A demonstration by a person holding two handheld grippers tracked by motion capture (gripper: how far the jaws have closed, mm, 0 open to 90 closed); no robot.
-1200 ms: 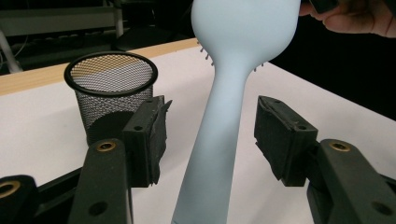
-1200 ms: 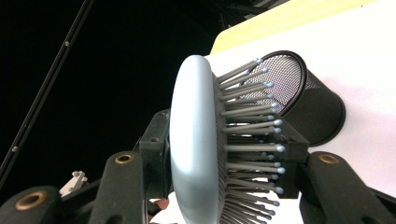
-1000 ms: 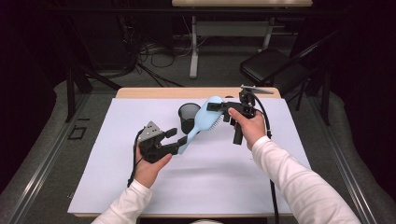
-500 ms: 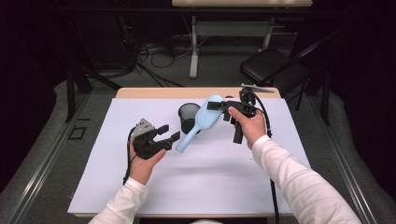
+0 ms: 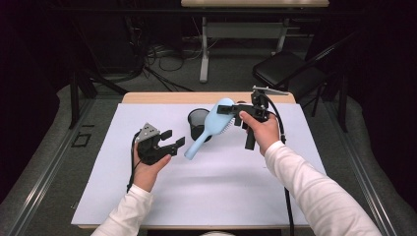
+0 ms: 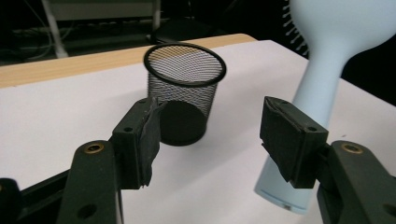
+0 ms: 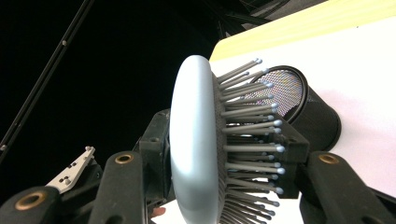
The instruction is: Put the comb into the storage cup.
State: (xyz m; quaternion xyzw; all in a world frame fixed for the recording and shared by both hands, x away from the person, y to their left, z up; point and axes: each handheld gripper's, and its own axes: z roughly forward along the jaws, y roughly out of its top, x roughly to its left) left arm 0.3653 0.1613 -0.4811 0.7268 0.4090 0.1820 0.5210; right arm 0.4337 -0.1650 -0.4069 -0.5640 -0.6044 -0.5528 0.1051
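Observation:
A light blue hairbrush (image 5: pixel 211 125) hangs tilted over the table, its handle pointing down and left. My right gripper (image 5: pixel 227 110) is shut on its head, one pad on the smooth back and one in the bristles (image 7: pixel 247 140). My left gripper (image 5: pixel 173 138) is open just left of the handle's end; its jaws have just been opening and nothing is between them. In the left gripper view the handle (image 6: pixel 322 93) stands outside the right jaw, beyond my left gripper (image 6: pixel 210 140). A black mesh cup (image 5: pixel 197 120) stands upright behind the brush.
A white sheet (image 5: pixel 206 191) covers the wooden table (image 5: pixel 162 97). A black chair (image 5: pixel 290 71) and another table's legs (image 5: pixel 204 49) stand beyond the far edge, with cables on the floor.
My left gripper has drawn back to the left, off the brush handle's end, with its jaws wider. The right hand and the brush have kept still.

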